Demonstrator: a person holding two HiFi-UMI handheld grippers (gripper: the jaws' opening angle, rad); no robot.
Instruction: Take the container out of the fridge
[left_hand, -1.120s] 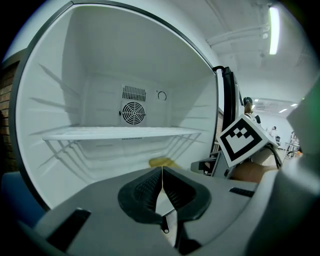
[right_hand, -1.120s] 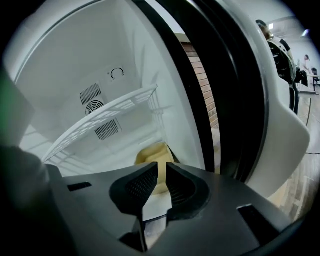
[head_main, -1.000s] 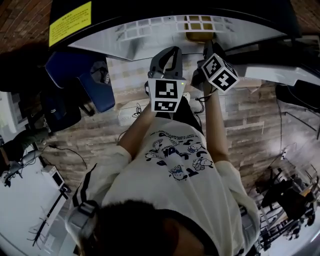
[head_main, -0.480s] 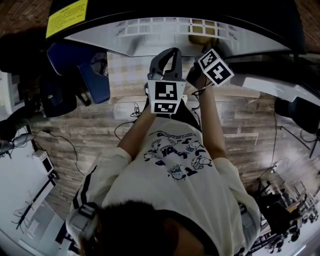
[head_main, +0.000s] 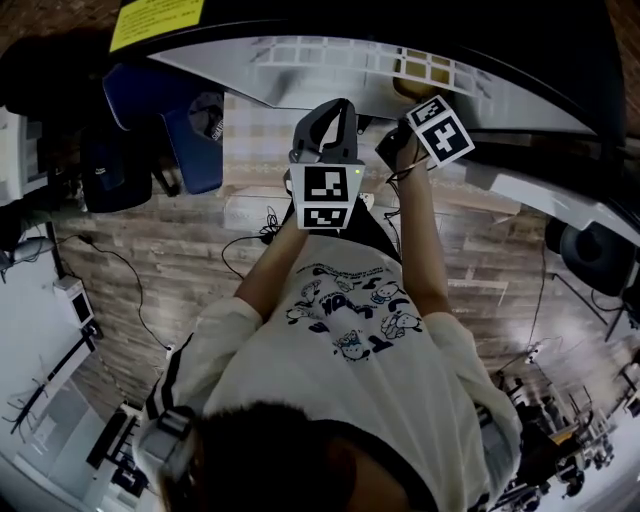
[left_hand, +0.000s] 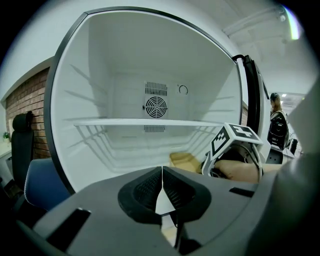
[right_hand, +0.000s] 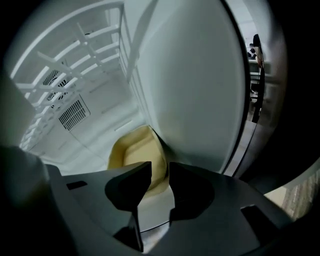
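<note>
my left tongs (left_hand: 161, 185) closed on nothing; right tongs (right_hand: 159, 176) a narrow gap, yellow container (right_hand: 136, 152) just ahead, against the fridge wall (right_hand: 192, 90).

The right gripper (right_hand: 160, 172) has reached deeper into the fridge (right_hand: 195, 85), closer to the yellow container (right_hand: 134, 150) (its marker cube (head_main: 438, 129) sits a bit higher up in the head view now).

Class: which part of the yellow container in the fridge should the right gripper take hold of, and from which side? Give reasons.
Probably the near rim of the yellow container, approached straight in from the open front. It looks like an open tub sitting close beside the fridge's right wall, so that side is blocked. The right gripper, jaws apart, faces its near edge.
</note>
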